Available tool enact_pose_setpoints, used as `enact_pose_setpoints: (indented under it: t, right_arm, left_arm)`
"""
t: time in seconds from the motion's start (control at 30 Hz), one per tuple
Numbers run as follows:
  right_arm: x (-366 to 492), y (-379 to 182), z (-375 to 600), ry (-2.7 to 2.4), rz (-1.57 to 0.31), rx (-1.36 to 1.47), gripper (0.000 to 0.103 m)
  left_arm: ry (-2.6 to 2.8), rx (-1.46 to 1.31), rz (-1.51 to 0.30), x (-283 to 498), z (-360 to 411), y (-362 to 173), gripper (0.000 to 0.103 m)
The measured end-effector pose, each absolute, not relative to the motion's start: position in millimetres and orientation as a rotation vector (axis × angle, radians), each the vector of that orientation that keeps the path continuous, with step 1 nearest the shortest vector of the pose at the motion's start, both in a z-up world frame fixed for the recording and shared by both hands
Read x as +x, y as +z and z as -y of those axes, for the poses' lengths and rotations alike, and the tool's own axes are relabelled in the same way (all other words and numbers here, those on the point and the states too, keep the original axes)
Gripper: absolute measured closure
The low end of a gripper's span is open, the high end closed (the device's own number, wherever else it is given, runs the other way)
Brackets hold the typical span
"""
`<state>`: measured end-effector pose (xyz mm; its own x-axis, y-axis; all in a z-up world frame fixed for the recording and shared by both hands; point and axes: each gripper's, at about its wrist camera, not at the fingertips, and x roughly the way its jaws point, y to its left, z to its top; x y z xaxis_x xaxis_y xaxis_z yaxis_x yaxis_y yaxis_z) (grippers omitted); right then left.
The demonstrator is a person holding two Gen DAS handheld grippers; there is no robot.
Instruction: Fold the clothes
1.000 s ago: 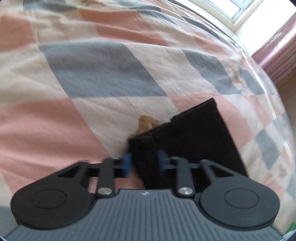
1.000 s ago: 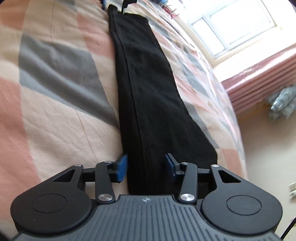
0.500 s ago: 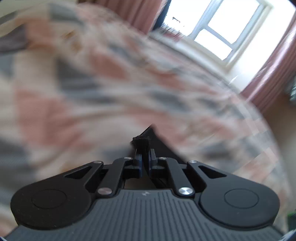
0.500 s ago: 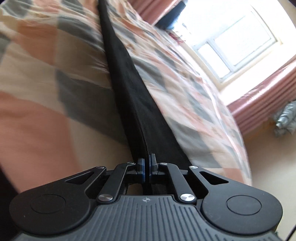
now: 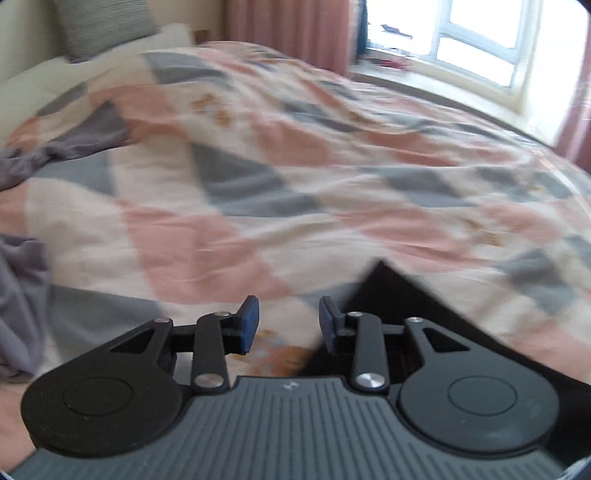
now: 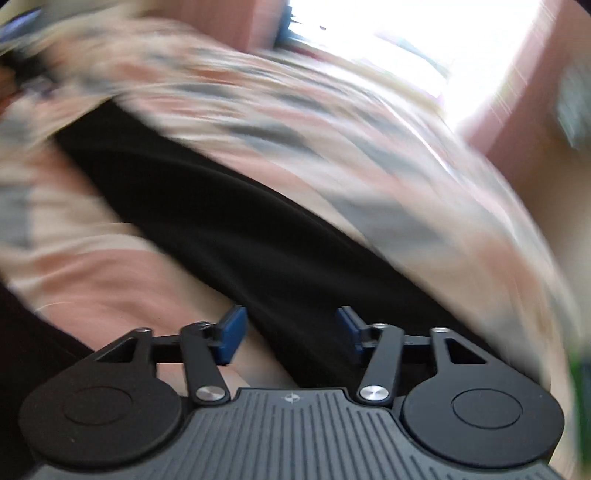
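Black trousers (image 6: 229,218) lie in a long band across the checked bedspread (image 6: 110,269) in the blurred right wrist view. My right gripper (image 6: 290,334) is open, and the black cloth runs beneath the gap between its blue pads without being pinched. In the left wrist view a pointed corner of the black trousers (image 5: 399,291) lies on the bedspread (image 5: 229,192), just right of my left gripper (image 5: 288,323). That gripper is open with only bedspread showing between its fingers.
Crumpled grey-purple clothes (image 5: 22,295) lie at the left edge of the bed, with more (image 5: 85,136) farther back. A pillow (image 5: 107,26) and pink curtains (image 5: 288,29) stand behind the bed, beside a bright window (image 5: 476,40).
Both grippers were shut on the black trousers half a second ago and have since let go and opened. Both views have swung, and the right one is heavily blurred.
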<state>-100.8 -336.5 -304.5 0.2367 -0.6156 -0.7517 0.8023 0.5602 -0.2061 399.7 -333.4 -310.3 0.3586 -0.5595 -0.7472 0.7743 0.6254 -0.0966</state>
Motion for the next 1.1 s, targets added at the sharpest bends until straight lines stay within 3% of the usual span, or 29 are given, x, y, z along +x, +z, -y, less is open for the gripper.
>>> enact_pose_setpoints:
  t: [0.07,0.3,0.5,0.63,0.7,0.77,0.87,1.0,1.03,1.1]
  right_arm:
    - [-149,-305,346,-1.111,-0.870,0.362,0.055]
    - [-315,-296,375,-1.307,-0.685,0.656,0.056]
    - [-437,-305,376,-1.144,-0.576,0.974,0.054]
    - [-458,-332,390,-0.879,-0.582,1.101,0.052]
    - [-460,-349,397,-0.809,-0.616,1.142,0.060]
    - [-467,-360,399,-0.761,-0.577,1.193,0.077]
    - [-472,-338,384,-0.686,-0.510,1.078,0.091]
    - [-477,-313,359,-0.673,-0.523,0.968,0.091]
    - [-478,-313,359,-0.714,-0.561,0.956,0.076]
    - [-489,-316,370,-0.732,-0.504,1.002,0.070]
  left_arm:
    - [-0.996,0.323,-0.901,350,340,-313,0.068]
    - [-1.458,0.427,-1.116,156,353,-318,0.069]
    - [-1.844,0.540,-1.245,-7,385,-314,0.069]
    - [-1.951,0.533,-1.302,-74,436,-316,0.071]
    - [-1.955,0.572,-1.326,-97,463,-324,0.072]
    - [-1.956,0.630,-1.341,-118,486,-332,0.077]
    - [-1.992,0.679,-1.312,-139,481,-331,0.080]
    - [-2.089,0.743,-1.219,-161,444,-327,0.077]
    - [-2.108,0.761,-1.189,-167,435,-326,0.075]
    - [-2.139,0.789,-1.134,-178,423,-326,0.072]
